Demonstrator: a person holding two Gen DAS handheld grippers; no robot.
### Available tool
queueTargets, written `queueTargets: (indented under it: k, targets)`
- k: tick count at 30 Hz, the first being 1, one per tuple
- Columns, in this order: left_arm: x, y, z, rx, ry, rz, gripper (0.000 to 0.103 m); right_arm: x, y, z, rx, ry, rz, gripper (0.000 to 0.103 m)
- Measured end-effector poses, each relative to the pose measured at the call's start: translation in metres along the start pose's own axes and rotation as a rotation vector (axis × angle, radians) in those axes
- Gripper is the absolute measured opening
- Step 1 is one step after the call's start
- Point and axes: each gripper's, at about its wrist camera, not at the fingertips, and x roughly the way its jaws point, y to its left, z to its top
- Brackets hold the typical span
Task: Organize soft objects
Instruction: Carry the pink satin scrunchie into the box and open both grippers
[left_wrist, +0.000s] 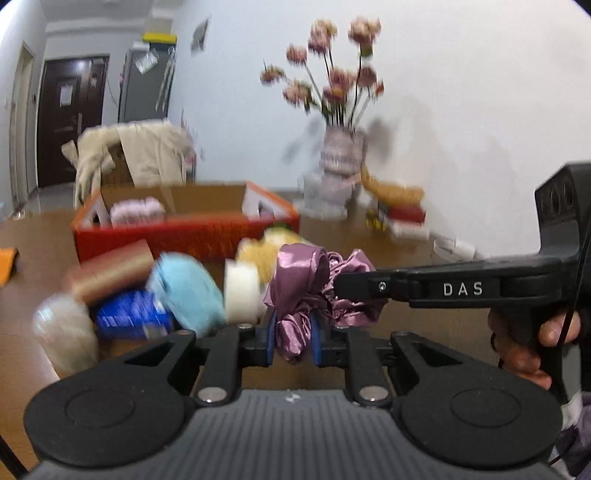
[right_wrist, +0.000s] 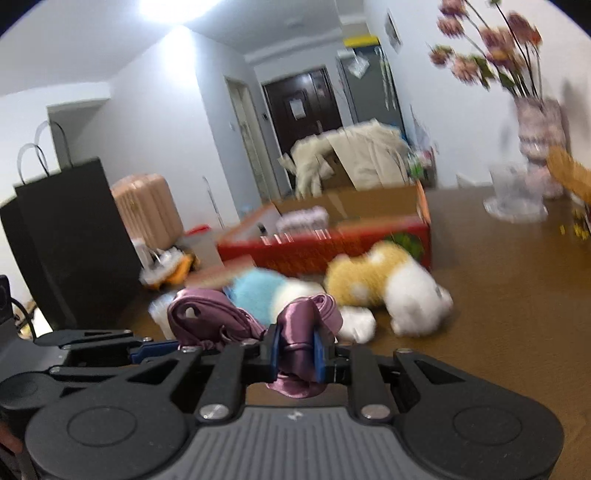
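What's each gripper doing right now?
Left gripper: shut on the purple satin cloth.
Right gripper: shut on the same cloth.

White letters "DAS" on the black arm of the right gripper (left_wrist: 341, 286)

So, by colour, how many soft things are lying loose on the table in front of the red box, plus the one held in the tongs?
Purple satin cloth, held by both tongs: 1
Light blue plush: 1
Yellow-and-white plush toy: 1
Total: 3
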Motion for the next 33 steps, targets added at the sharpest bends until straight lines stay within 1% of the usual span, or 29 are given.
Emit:
queueTargets:
  k: [3,5,6,9,11,14,15,17,19,23,25,26,27,29,30,31,32,33]
  targets:
    - [-0.007,0.015,0.031,0.010,-0.068,0.005,0.018,0.003,0.010,0.027,-0.015,-0.062,0.023,0.017]
    - [-0.004,0.030,0.057,0.005,-0.103,0.009,0.018,0.015,0.012,0.052,-0.010,-0.100,0.038,0.017]
    - [-0.001,0.038,0.067,-0.001,-0.109,0.015,0.018,0.024,0.011,0.064,0.004,-0.103,0.049,0.017]
    - [0.021,0.071,0.103,-0.040,-0.104,0.048,0.019,0.071,0.009,0.104,0.025,-0.074,0.069,0.017]
    - [0.041,0.095,0.121,-0.077,-0.095,0.092,0.019,0.105,0.010,0.124,0.015,-0.050,0.072,0.017]
    - [0.080,0.140,0.138,-0.146,-0.036,0.156,0.019,0.169,0.008,0.148,0.039,0.027,0.067,0.017]
    - [0.094,0.154,0.140,-0.165,-0.007,0.169,0.019,0.189,0.008,0.151,0.045,0.054,0.060,0.017]
    - [0.119,0.180,0.139,-0.218,0.058,0.211,0.019,0.231,0.003,0.153,0.082,0.133,0.057,0.018]
    - [0.137,0.198,0.133,-0.244,0.102,0.230,0.019,0.264,0.000,0.150,0.094,0.188,0.044,0.018]
    - [0.160,0.217,0.115,-0.229,0.140,0.254,0.024,0.292,0.000,0.138,0.072,0.230,0.009,0.018]
    - [0.163,0.219,0.107,-0.229,0.144,0.272,0.032,0.300,0.000,0.130,0.060,0.258,-0.022,0.019]
    - [0.162,0.220,0.106,-0.238,0.134,0.285,0.046,0.304,0.001,0.126,0.049,0.280,-0.041,0.020]
    - [0.159,0.220,0.105,-0.245,0.117,0.298,0.052,0.305,0.001,0.123,0.044,0.295,-0.050,0.023]
    - [0.152,0.219,0.106,-0.261,0.087,0.308,0.053,0.308,0.001,0.119,0.043,0.318,-0.053,0.029]
    - [0.149,0.219,0.108,-0.266,0.082,0.311,0.053,0.309,0.001,0.118,0.050,0.328,-0.035,0.037]
    - [0.144,0.218,0.109,-0.264,0.075,0.320,0.055,0.307,-0.001,0.118,0.061,0.330,-0.007,0.043]
    - [0.139,0.216,0.111,-0.257,0.066,0.329,0.058,0.303,-0.002,0.119,0.074,0.328,0.026,0.053]
    - [0.133,0.213,0.113,-0.249,0.059,0.332,0.060,0.296,-0.002,0.121,0.082,0.323,0.038,0.057]
